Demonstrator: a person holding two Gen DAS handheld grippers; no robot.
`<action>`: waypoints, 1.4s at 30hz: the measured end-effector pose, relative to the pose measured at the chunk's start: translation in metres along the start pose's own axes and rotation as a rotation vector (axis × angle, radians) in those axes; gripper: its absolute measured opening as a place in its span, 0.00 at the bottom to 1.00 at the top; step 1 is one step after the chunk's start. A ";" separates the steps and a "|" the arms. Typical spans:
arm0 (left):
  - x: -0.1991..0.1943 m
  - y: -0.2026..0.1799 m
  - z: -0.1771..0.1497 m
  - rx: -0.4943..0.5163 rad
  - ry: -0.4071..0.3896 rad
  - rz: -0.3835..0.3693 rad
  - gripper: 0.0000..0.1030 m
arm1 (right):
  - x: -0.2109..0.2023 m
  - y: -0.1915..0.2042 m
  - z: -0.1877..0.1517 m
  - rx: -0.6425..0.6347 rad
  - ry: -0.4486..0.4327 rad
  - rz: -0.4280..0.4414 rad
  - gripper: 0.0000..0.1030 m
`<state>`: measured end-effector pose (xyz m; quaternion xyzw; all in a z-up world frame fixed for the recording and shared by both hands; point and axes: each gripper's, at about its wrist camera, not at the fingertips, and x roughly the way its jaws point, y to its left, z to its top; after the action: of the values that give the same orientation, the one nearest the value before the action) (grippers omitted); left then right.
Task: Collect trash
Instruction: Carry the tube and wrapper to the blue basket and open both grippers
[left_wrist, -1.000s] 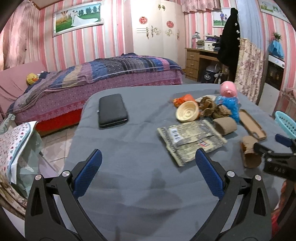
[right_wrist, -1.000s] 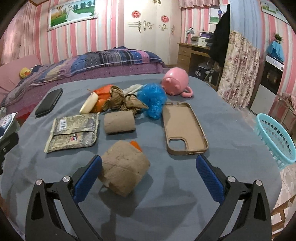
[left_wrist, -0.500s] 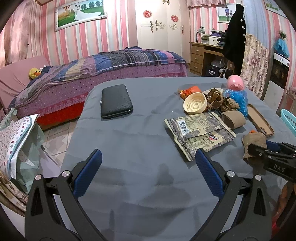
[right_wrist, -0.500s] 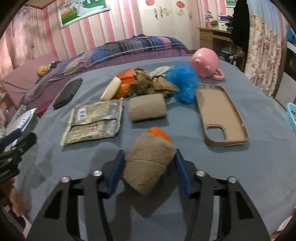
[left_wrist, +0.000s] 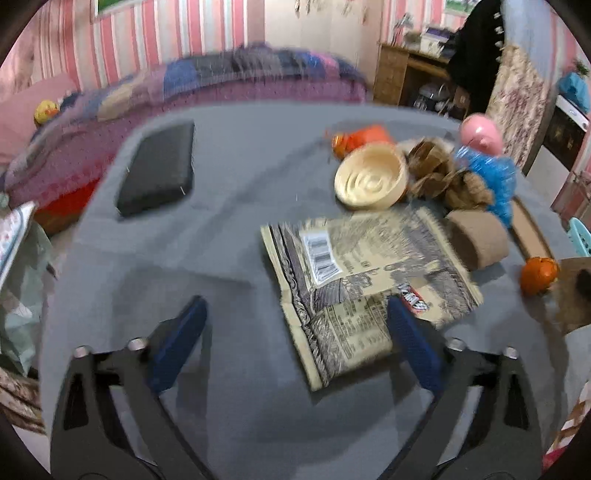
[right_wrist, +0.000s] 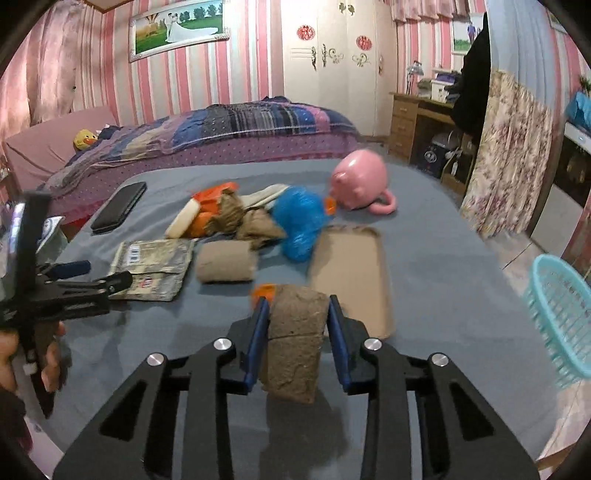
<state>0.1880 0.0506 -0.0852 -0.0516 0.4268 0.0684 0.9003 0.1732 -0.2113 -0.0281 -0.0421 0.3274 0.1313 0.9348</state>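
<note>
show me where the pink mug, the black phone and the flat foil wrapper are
pink mug (right_wrist: 360, 181): right wrist view, on its rounded body
black phone (left_wrist: 159, 173): left wrist view, middle of its dark face
foil wrapper (left_wrist: 364, 280): left wrist view, centre of the printed sheet

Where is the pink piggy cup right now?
In the right wrist view the pink piggy cup lies tipped over at the far side of the grey table, right of the blue crinkly wad and beyond the tan phone case.

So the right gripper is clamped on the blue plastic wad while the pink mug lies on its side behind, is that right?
Not quite. The right gripper is clamped on the brown cardboard roll, as the right wrist view shows. The blue plastic wad lies untouched; the pink mug does lie on its side behind.
</note>
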 end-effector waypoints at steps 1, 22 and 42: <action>0.004 0.000 0.000 -0.018 0.015 -0.006 0.82 | -0.002 -0.006 0.001 -0.008 -0.003 -0.006 0.31; -0.081 -0.023 0.013 0.045 -0.200 0.043 0.00 | -0.010 -0.092 0.002 0.076 -0.043 0.008 0.30; -0.126 -0.235 0.065 0.224 -0.365 -0.224 0.00 | -0.080 -0.294 0.005 0.265 -0.119 -0.348 0.30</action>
<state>0.1983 -0.1806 0.0615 0.0145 0.2536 -0.0715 0.9645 0.1958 -0.5111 0.0235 0.0329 0.2740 -0.0739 0.9583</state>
